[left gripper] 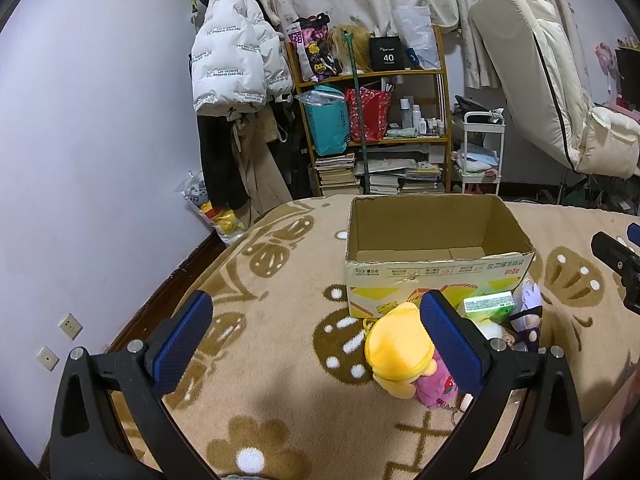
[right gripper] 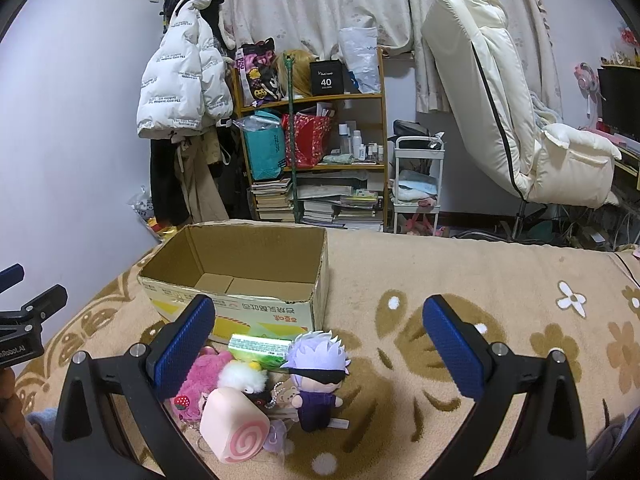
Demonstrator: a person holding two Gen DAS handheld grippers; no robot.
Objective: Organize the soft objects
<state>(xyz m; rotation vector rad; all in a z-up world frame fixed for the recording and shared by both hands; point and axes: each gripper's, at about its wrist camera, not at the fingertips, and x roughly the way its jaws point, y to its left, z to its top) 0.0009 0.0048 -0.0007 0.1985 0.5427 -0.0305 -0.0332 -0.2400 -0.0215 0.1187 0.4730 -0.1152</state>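
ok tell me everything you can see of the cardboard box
The box is plain brown corrugated cardboard, open at the top with no flaps showing, and looks empty down to its folded bottom. Its front face carries yellow, green and red print with upside-down lettering, and the top edge is a bit ragged. It sits upright on the patterned blanket, with the soft toys piled just in front.

A pale lavender wall (right gripper: 80, 120) fills the left side, with two white sockets (left gripper: 70, 326) low down near a dark skirting board. A patterned cream curtain (right gripper: 320, 4) hangs across the back. Before it stands a wooden shelf unit (right gripper: 316, 148) crowded with bags, bottles and stacked books. A white puffer jacket (right gripper: 180, 84) hangs with darker clothes to its left. A small white trolley (right gripper: 418, 184) stands to the right of the shelf, beside a cream reclining chair (right gripper: 504, 108). A beige blanket with brown flowers (right gripper: 460, 280) covers the bed in front.
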